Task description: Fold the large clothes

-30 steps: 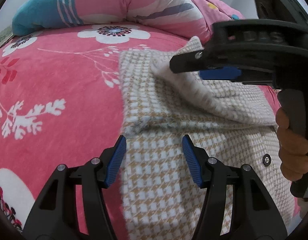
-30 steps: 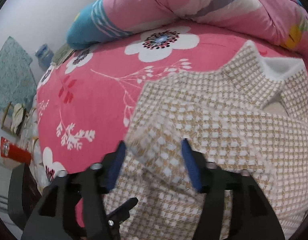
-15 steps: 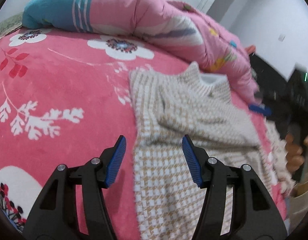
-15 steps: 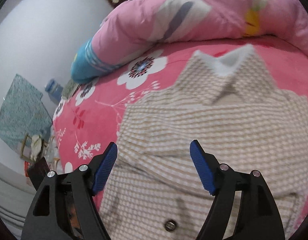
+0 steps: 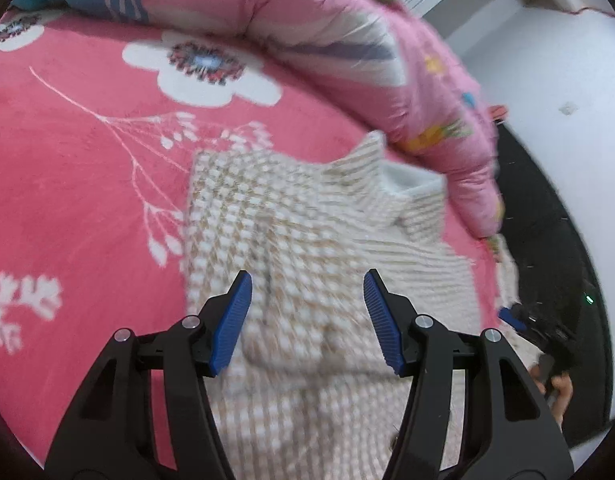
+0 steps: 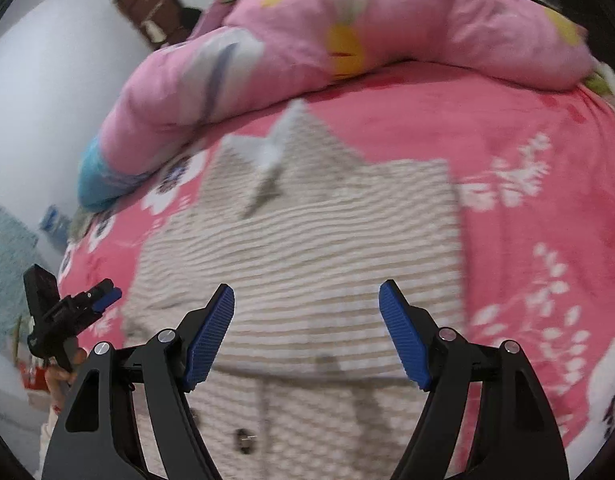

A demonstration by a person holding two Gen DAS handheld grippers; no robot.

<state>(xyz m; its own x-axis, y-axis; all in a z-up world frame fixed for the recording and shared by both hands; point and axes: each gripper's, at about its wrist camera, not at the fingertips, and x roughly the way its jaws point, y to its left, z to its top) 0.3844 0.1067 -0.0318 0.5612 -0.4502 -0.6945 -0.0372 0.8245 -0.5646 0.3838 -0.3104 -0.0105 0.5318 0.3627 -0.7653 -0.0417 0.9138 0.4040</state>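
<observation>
A beige and white houndstooth coat [image 5: 307,248] lies flat on the pink floral bedspread [image 5: 75,168], collar at the far end, with a sleeve folded across its chest. It also shows in the right wrist view [image 6: 307,248]. My left gripper [image 5: 307,320] is open and empty above the coat's middle. My right gripper [image 6: 307,332] is open and empty above the coat's lower chest. The right gripper also shows small at the left wrist view's right edge [image 5: 519,320]. The left gripper also shows at the right wrist view's left edge [image 6: 103,296].
A rolled pink quilt [image 5: 347,48] lies along the far side of the bed, close behind the collar; it also shows in the right wrist view [image 6: 347,32]. A white wall [image 6: 47,80] and a brown door [image 6: 147,0] stand beyond. The bedspread [image 6: 527,160] extends right of the coat.
The right gripper let go of the sleeve, opened and drew back to the right. The sleeve now lies folded across the coat. Both views have pulled back and up.
</observation>
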